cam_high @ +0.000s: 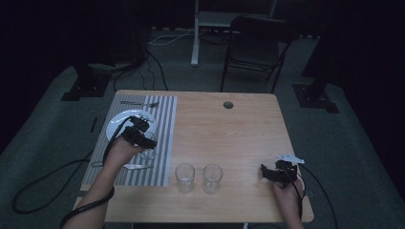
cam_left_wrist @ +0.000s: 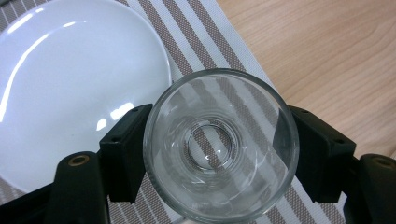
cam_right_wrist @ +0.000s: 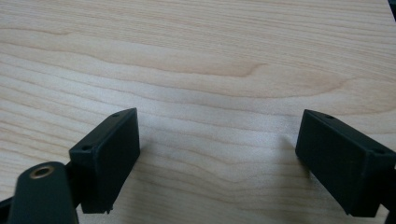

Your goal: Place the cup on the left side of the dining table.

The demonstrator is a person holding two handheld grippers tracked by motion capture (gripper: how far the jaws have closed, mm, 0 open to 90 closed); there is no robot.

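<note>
We are seeing a clear, round, thick-based glass (cam_left_wrist: 220, 144) sitting between the left gripper's (cam_left_wrist: 219, 154) flat black jaws, both pressing its wall, over the ribbed striped placemat (cam_left_wrist: 196, 37) with a glossy white plate (cam_left_wrist: 70, 79) at ten o'clock. The right gripper (cam_right_wrist: 217, 154) is hovering with jaws spread wide above the pale wood-grain table (cam_right_wrist: 196, 56). Two more tumblers (cam_high: 185, 177) are standing at the table's six o'clock edge, a dark chair (cam_high: 255, 45) at twelve.

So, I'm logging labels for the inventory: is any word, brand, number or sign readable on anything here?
None: no readable text on the glass between the left tongs, the plate, the striped placemat, the table or the right tongs.
</note>
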